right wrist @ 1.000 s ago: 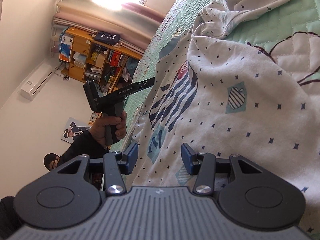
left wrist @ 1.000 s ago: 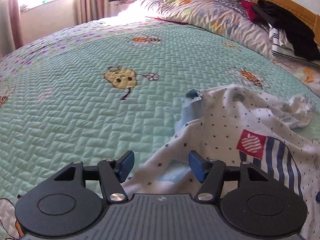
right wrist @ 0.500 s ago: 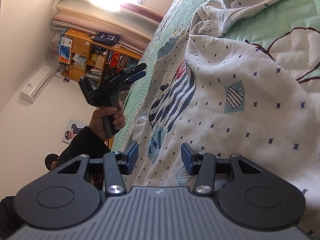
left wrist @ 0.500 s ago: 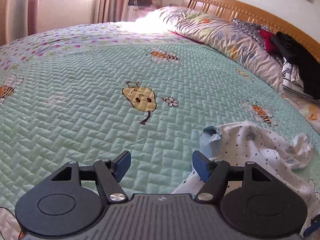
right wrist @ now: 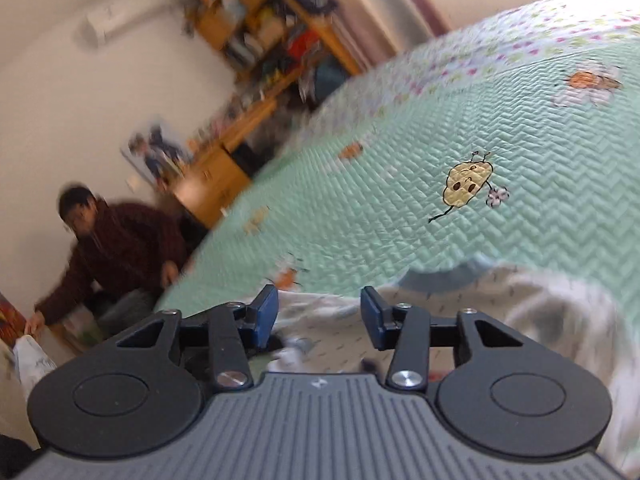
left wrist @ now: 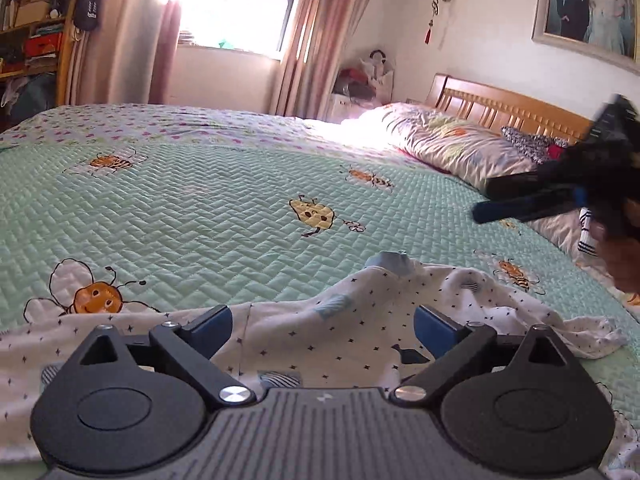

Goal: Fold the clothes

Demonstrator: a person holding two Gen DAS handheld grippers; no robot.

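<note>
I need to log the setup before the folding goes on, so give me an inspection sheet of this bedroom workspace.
Surface: green quilted bedspread with bee prints, flat.
Job's things: white dotted garment, crumpled, unfolded, lying on the bedspread.
Clutter: dark clothes pile and pillow by the headboard.
Grippers: left gripper jaws opening, over the garment, pads not pressing it; right gripper jaws closing, nothing gripped, blurred.
Cables: nothing seen.
Surroundings: bookshelf, curtains, framed photo, a second person crouching beside the bed.

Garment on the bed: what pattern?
White garment with small dark star-like dots; clearest in left wrist view.
</note>
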